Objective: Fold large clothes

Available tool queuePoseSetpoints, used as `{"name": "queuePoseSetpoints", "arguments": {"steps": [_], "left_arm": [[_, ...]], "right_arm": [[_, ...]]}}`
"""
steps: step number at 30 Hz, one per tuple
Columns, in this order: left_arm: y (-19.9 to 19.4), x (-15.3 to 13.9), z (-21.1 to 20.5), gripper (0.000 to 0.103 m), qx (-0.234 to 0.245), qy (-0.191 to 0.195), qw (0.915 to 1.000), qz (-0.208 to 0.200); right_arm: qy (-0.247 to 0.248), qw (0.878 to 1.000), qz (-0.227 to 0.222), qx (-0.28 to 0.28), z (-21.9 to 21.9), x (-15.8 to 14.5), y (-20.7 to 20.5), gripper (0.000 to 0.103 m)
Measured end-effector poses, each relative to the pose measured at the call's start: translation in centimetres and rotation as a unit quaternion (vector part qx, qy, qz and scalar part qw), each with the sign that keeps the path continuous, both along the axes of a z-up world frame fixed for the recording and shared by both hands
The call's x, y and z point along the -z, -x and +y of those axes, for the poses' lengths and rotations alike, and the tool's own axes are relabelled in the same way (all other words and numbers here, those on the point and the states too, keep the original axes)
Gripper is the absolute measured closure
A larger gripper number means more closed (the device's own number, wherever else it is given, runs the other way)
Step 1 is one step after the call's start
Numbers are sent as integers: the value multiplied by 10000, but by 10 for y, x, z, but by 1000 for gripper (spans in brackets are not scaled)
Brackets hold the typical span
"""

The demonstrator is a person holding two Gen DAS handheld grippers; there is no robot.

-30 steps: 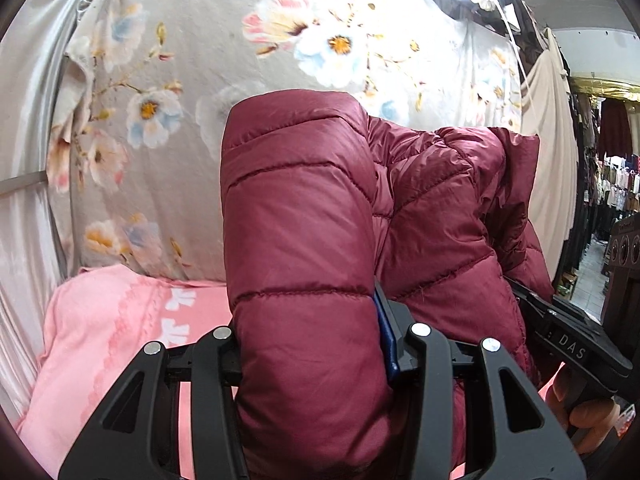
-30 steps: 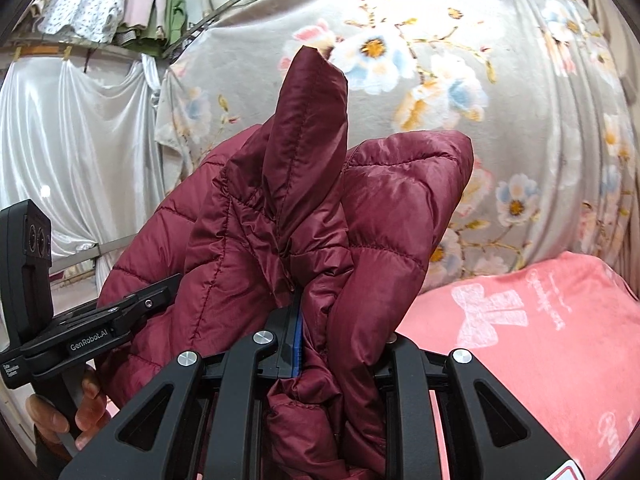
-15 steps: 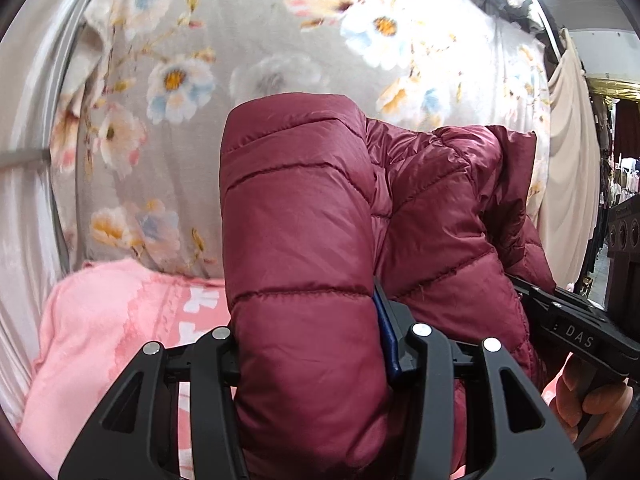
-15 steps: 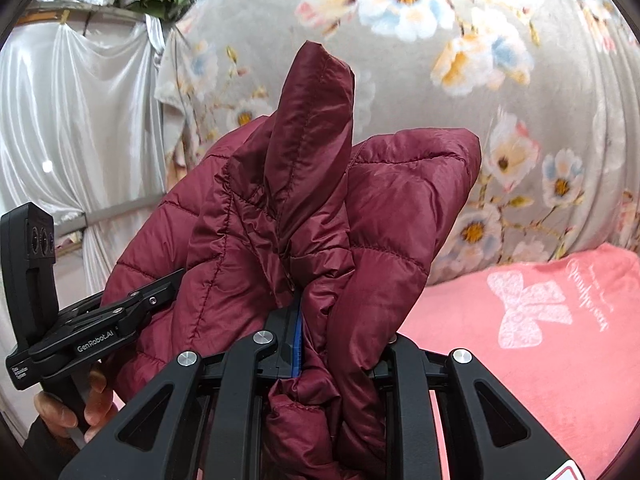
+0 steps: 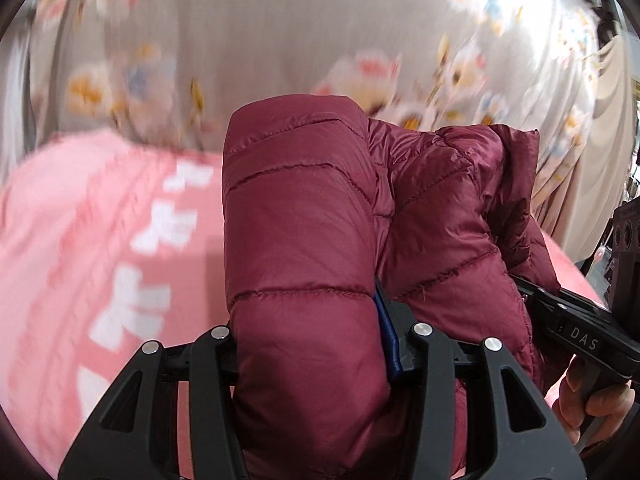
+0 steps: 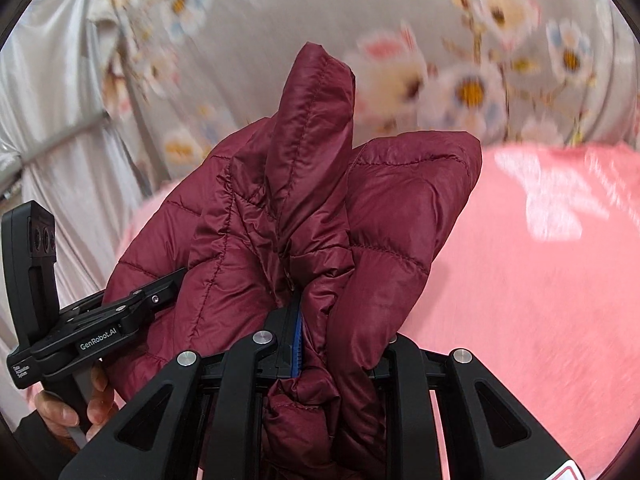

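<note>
The jacket (image 5: 304, 248), a maroon quilted puffer, fills the middle of both wrist views, bunched and held up in the air between the two tools. In the left wrist view a thick padded roll of it rises from bottom centre to mid-frame, with more quilted folds spilling toward the right. In the right wrist view a narrow fold stands up at upper centre and a rounded lobe leans to its right.

The left tool (image 5: 310, 344) is clamped on that fat roll, its jaws standing fairly wide because of the padding. The right tool (image 6: 328, 344) is clamped on a thinner gathered bunch, jaws close together. Each tool also shows at the edge of the other's view: the right one at the lower right of the left view, the left one at the lower left of the right view, each with a hand (image 6: 68, 412) around its handle.

Below and behind the jacket lies a pink blanket (image 6: 540, 280) with white printing, across the lower left of the left view and the right half of the right view. A floral sheet (image 5: 280, 40) hangs behind, blurred.

The step in hand looks like carrying the jacket down toward the blanket to lay it out. Next, I judge, both grips must hold until the fabric lands, the tools drawing apart so it spreads flat rather than heaping.
</note>
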State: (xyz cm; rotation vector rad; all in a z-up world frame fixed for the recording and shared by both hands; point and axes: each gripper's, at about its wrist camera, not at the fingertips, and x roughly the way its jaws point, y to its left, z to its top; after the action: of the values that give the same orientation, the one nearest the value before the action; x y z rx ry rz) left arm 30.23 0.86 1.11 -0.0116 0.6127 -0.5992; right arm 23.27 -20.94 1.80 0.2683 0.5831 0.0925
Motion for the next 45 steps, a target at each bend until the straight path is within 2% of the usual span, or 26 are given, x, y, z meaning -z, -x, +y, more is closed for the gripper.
{"name": "queuePoseSetpoints", "arguments": {"steps": [4, 5, 9, 11, 13, 14, 15, 17, 21, 22, 23, 24, 27, 29, 31, 35, 37, 41, 45], "left_arm": [[-14, 44, -3, 58, -4, -155, 9989, 453], [-16, 54, -2, 55, -63, -201, 9985, 500], [-18, 69, 9, 47, -149, 103, 9984, 540], [-21, 72, 10, 42, -230, 115, 9978, 603], [-23, 75, 11, 38, -302, 120, 9970, 706], [-24, 76, 13, 35, -369, 121, 9962, 785], [-27, 75, 15, 28, -463, 90, 9953, 843], [-24, 67, 20, 26, -683, -56, 9935, 913], [4, 34, 41, 16, -987, -417, 9925, 583], [9, 26, 42, 16, -1098, -529, 9912, 516], [12, 19, 43, 16, -1216, -660, 9894, 449], [16, 8, 40, 16, -1431, -844, 9854, 361], [19, -12, 22, 16, -1759, -1008, 9787, 329], [15, -14, 8, 16, -1798, -1040, 9773, 419], [9, -8, -8, 16, -1895, -1242, 9731, 427], [-13, 19, -26, 16, -2078, -1637, 9622, 645], [-22, 33, -28, 16, -2155, -1685, 9586, 792], [-28, 51, -30, 9, -2186, -1567, 9602, 752], [-31, 61, -33, 7, -2138, -1494, 9626, 735]], "right_arm": [[-50, 9987, 506, 31, -1, 48, -12, 85], [-20, 9983, 571, 83, -1, 55, -13, 83], [-199, 9978, 622, 140, -8, 76, -15, 79], [-289, 9974, 645, 151, -10, 80, -17, 74], [-374, 9975, 583, 155, -15, 83, -19, 71], [-415, 9971, 619, 162, -18, 83, -20, 66], [-428, 9965, 699, 174, -22, 82, -18, 57], [-397, 9957, 780, 315, -32, 75, -8, 42], [-616, 9928, 584, 842, -66, 53, 36, 37], [-605, 9907, 473, 1127, -73, 45, 51, 38], [-575, 9902, 407, 1204, -75, 38, 59, 47], [-542, 9910, 363, 1166, -72, 31, 63, 61], [-27, 9953, 353, 906, -36, 10, 55, 78], [286, 9964, 300, 736, -14, 5, 45, 81], [529, 9957, 403, 646, 4, 9, 27, 81], [804, 9898, 703, 947, 8, 30, -8, 85], [765, 9879, 832, 1062, 2, 44, -18, 85], [392, 9882, 964, 1128, -15, 70, -30, 86], [188, 9896, 910, 1094, -22, 87, -33, 85]]}}
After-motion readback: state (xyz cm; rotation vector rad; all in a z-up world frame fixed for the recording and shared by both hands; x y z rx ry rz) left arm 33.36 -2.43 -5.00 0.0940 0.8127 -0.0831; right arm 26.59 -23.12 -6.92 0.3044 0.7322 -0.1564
